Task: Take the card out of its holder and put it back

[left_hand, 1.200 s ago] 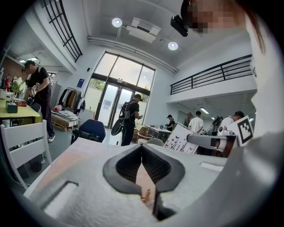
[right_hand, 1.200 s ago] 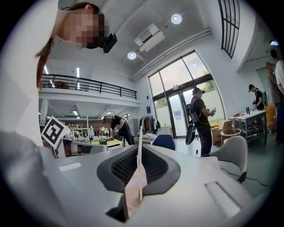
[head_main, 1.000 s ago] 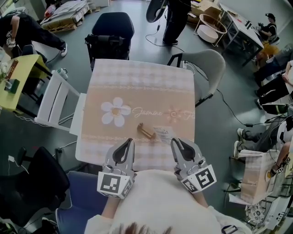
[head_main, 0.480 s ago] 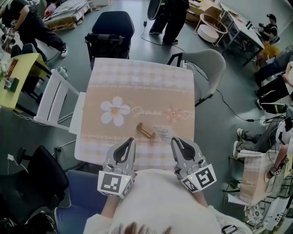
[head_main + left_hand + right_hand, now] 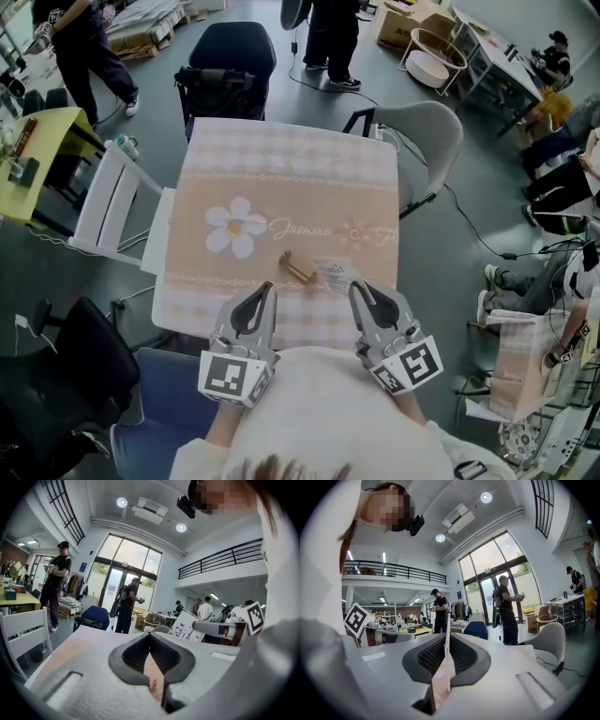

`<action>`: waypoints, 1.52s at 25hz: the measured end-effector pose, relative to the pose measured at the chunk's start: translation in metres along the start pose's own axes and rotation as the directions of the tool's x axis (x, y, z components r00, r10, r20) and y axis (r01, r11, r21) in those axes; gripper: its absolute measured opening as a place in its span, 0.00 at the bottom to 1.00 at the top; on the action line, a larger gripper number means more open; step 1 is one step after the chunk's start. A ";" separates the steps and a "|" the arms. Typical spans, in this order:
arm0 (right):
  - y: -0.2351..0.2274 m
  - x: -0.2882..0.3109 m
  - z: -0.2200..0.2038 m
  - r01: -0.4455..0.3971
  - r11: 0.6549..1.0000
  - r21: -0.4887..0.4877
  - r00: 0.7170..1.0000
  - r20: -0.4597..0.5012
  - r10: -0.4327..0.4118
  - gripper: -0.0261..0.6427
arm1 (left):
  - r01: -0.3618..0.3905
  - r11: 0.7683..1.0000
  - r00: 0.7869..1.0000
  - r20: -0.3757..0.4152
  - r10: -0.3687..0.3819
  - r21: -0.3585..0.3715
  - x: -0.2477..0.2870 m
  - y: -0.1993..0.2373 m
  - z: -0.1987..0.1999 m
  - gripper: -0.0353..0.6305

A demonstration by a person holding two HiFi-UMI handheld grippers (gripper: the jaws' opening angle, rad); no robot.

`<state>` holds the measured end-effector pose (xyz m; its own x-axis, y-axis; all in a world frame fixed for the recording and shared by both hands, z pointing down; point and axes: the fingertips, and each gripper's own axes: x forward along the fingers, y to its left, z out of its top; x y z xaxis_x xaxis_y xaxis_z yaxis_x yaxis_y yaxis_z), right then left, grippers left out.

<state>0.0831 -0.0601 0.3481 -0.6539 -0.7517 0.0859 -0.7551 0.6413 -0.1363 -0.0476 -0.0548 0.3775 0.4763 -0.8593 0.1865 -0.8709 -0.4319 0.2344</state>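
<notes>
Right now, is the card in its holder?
No: the card is out of the holder, which lies bare on the table, and the right claw is shut on the card's edge.

A pale grey floor [image 5: 487, 187] runs under a square desk covered with a peach-and-white checked cloth printed with a white daisy [image 5: 291, 159]. At the desk's far side stand a dark blue office chair [image 5: 230, 56] and a light grey shell chair [image 5: 427, 131], with a white slatted chair [image 5: 117, 202] on its left. A yellow-green table [image 5: 42, 141] sits further left. The walls are white, with tall glazed doors and windows [image 5: 124, 573] letting in daylight. Round ceiling lamps [image 5: 122, 502] flank a white ceiling air-conditioning unit [image 5: 149, 509], and a black-railed mezzanine [image 5: 220, 562] runs along one wall.
</notes>
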 end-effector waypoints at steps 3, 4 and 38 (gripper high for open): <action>0.000 0.000 0.000 -0.001 1.000 -0.001 1.000 0.000 0.001 0.06 | -0.011 1.000 1.000 0.007 0.011 -0.006 -0.002 0.003 0.000 0.06; 0.000 0.000 0.000 -0.001 1.000 -0.001 1.000 0.000 0.001 0.06 | -0.012 1.000 1.000 0.008 0.012 -0.007 -0.002 0.004 0.000 0.06; -0.004 -0.003 0.000 0.017 1.000 0.000 1.000 -0.004 -0.017 0.06 | -0.058 0.997 0.998 0.009 0.059 -0.058 -0.004 0.019 -0.002 0.06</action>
<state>0.0881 -0.0606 0.3488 -0.6410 -0.7620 0.0922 -0.7663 0.6283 -0.1343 -0.0655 -0.0588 0.3833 0.4228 -0.8859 0.1910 -0.8887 -0.3642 0.2784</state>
